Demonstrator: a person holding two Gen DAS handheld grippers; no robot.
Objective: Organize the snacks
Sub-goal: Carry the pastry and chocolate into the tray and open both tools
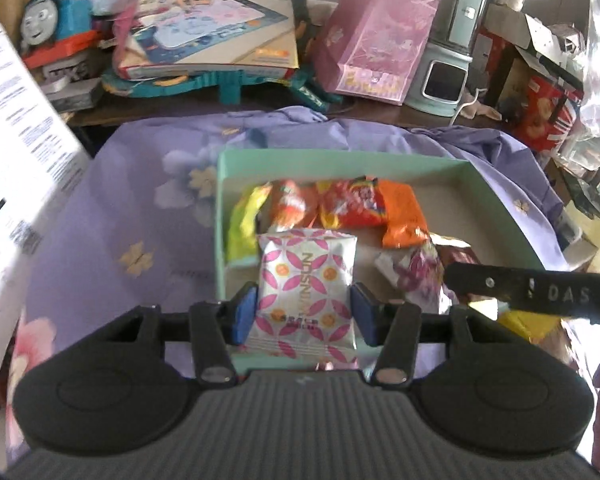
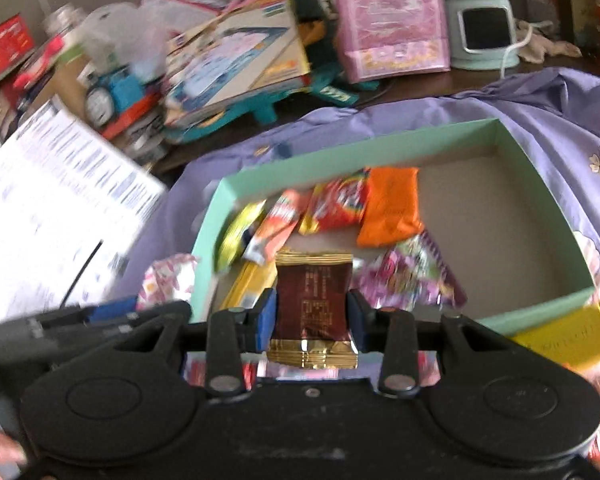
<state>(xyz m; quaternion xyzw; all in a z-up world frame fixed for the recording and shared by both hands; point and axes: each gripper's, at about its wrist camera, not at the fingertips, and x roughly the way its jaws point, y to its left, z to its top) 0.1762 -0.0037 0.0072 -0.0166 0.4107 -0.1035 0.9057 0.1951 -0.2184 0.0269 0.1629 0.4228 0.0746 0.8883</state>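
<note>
The left tongs (image 1: 305, 312) are clamped on a white packet with pink petals (image 1: 306, 292), one blue pad on each side edge, holding it upright over the near-left corner of the green box (image 1: 340, 162). The right tongs (image 2: 312, 316) are clamped the same way on a dark brown packet with gold ends (image 2: 313, 308), held over the box's near edge.

Ahead of both tongs, inside the box, a row of snacks lies toward the far-left part — a yellow-green packet (image 1: 242, 224), a thin orange stick packet (image 1: 290, 206), a red-and-yellow packet (image 1: 350, 204) and a plain orange packet (image 1: 402, 214), each touching its neighbour. Just right of the held brown packet lies a purple-and-white crinkled wrapper (image 2: 410, 276); the right half of the box shows bare cardboard floor.

Outside the box, to the right of the right tongs, a yellow packet (image 2: 568, 336) rests against the near wall. The box sits on a lilac flowered cloth (image 1: 140, 200) over the desk. Beyond it — well past the tongs — stand a toy train (image 1: 58, 14), a flat game carton (image 1: 216, 28), a pink gift bag (image 1: 376, 48) and a pale green appliance (image 1: 450, 52). A white printed sheet (image 1: 16, 140) fills the left.
</note>
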